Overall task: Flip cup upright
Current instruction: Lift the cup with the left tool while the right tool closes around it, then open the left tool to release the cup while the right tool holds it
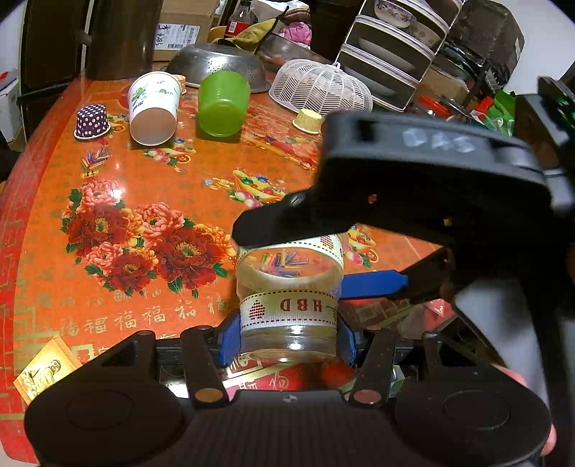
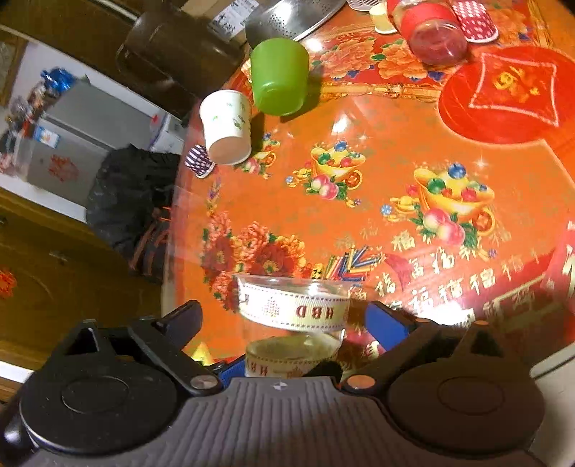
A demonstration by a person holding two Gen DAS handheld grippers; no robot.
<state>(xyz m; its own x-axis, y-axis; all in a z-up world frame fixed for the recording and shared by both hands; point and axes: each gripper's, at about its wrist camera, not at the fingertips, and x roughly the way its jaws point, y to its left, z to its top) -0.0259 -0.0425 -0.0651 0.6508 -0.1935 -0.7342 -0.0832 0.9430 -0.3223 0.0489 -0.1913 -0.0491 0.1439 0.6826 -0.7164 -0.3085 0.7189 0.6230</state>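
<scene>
A clear plastic cup (image 1: 287,305) with a cream "HBD" ribbon band lies between the blue pads of my left gripper (image 1: 287,337), which is shut on its base; the mouth points away from me. My right gripper (image 1: 305,258) comes in from the right, one black finger over the cup's rim and one blue finger (image 1: 373,283) beside it. In the right wrist view the same cup (image 2: 293,312) sits between the right gripper's (image 2: 287,319) spread fingers, which do not clamp it.
On the orange flowered table (image 1: 143,186) lie a white paper cup (image 1: 154,107), a green cup (image 1: 222,104) and a purple dotted cup (image 1: 91,122). Behind stand a steel colander (image 1: 215,61), a white mesh cover (image 1: 320,86) and a dish rack (image 1: 395,54). A red jar (image 2: 431,32) lies far off.
</scene>
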